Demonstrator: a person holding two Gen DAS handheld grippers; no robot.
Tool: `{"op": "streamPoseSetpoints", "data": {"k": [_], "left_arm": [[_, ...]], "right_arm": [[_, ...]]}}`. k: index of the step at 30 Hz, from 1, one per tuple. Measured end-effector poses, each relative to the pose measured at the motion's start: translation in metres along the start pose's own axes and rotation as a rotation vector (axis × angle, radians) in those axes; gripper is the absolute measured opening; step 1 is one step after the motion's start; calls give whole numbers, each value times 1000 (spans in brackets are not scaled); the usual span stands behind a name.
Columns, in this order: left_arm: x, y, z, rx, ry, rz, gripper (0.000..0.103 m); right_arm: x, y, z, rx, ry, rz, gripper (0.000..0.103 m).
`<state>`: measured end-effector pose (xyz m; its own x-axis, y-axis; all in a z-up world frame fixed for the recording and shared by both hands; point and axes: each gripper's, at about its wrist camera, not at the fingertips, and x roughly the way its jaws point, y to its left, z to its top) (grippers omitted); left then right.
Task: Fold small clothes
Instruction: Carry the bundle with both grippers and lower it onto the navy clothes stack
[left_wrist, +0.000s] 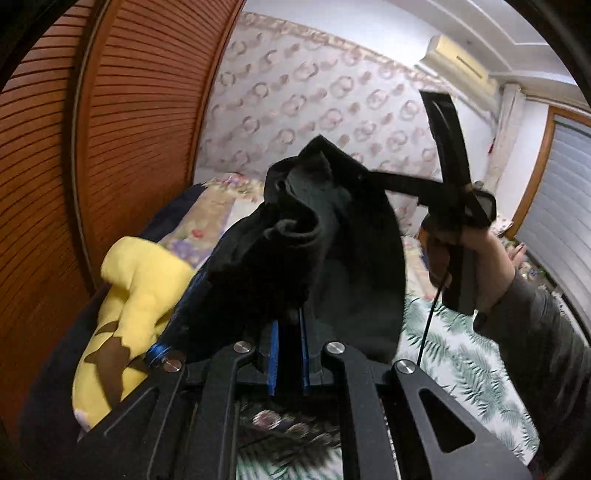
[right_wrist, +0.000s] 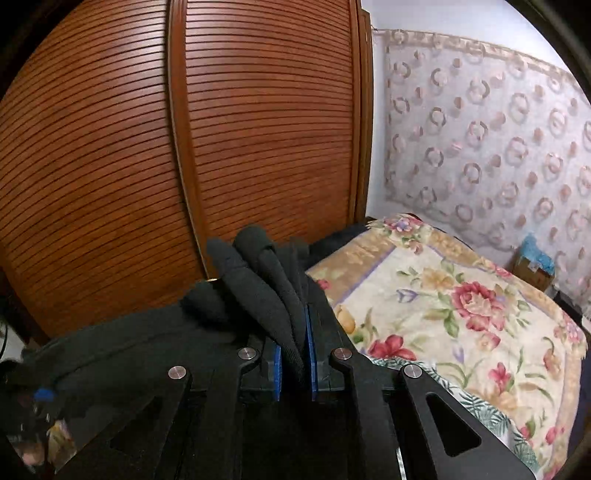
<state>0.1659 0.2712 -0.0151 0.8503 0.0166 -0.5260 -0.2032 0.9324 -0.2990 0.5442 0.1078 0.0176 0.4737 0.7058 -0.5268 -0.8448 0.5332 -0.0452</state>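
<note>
The left gripper (left_wrist: 288, 332) had its jaws pinching a black garment (left_wrist: 332, 240), which hung in the air above the bed (left_wrist: 461, 354). The right gripper (right_wrist: 293, 354) also had its jaws pressed on bunched folds of the same black cloth. In the left wrist view a hand (left_wrist: 476, 266) in a grey sleeve (left_wrist: 546, 332) held the right gripper's handle. A yellow plush toy (left_wrist: 136, 295) lay on the bed, beside the wooden slatted wardrobe (right_wrist: 184, 147), and a flowered blanket (right_wrist: 461, 314) covered the bed
</note>
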Motion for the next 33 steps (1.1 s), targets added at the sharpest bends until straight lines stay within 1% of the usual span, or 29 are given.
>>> {"op": "streamPoseSetpoints", "data": {"k": [2, 3, 4, 5, 6, 7, 8, 9, 10, 11, 12, 13, 14, 16, 17, 20, 23, 25, 26, 27, 29, 31, 33], "left_arm": [[1, 1, -2, 6, 2, 28, 10], [-3, 1, -3, 7, 0, 32, 10], [-9, 1, -5, 8, -4, 35, 12], [-13, -1, -4, 10, -16, 39, 13], [-21, -3, -3, 16, -36, 36, 16], [-28, 0, -1, 26, -54, 35, 23], [-36, -3, 0, 45, -84, 42, 31], [-38, -4, 4, 58, -104, 55, 35], [-42, -6, 6, 73, -127, 69, 47], [-46, -10, 8, 90, -151, 75, 56], [-45, -12, 11, 102, -166, 71, 60], [-42, -14, 14, 112, -169, 63, 68], [-38, -16, 17, 122, -166, 55, 70], [-25, -18, 22, 151, -160, 41, 70], [-14, -17, 24, 162, -143, 57, 70], [13, -11, 27, 170, -76, 115, 70], [32, 2, 22, 169, -21, 184, 70], [36, 9, 16, 162, -5, 193, 70], [37, 11, 15, 158, 0, 195, 70], [37, 12, 15, 154, 2, 194, 70], [33, 13, 15, 154, -3, 197, 70], [28, 10, 17, 152, -11, 196, 70], [24, 7, 18, 155, -16, 198, 70]], "right_arm": [[10, -10, 1, 12, 7, -12, 13], [12, -15, 3, 18, 11, -20, 23], [12, -15, 4, 25, 11, -34, 28], [12, 3, 7, 31, -1, -54, 40], [6, 0, 8, 41, -26, -70, 46], [-4, 14, 8, 45, -54, -78, 46], [-12, 14, 6, 49, -80, -83, 47], [-18, 13, 7, 49, -97, -86, 47], [-24, 13, 6, 47, -109, -75, 47], [-32, 16, 3, 43, -119, -54, 47], [-36, 18, 1, 36, -126, -31, 47], [-39, 19, -3, 30, -130, -10, 47], [-42, 24, -11, 28, -133, 20, 47], [-40, 21, -17, 35, -118, 80, 47], [-31, 16, -22, 36, -94, 96, 47], [-1, 7, -28, 17, -35, 50, 47], [27, -8, -28, 33, -18, 11, 47], [41, -17, -27, 47, -8, -12, 47], [43, -16, -29, 66, -1, -7, 47], [59, -11, -24, 84, 8, 12, 47], [69, -11, -24, 103, 10, 19, 47], [71, -7, -22, 103, 0, 10, 47], [61, -1, -25, 109, -7, -2, 47]]}}
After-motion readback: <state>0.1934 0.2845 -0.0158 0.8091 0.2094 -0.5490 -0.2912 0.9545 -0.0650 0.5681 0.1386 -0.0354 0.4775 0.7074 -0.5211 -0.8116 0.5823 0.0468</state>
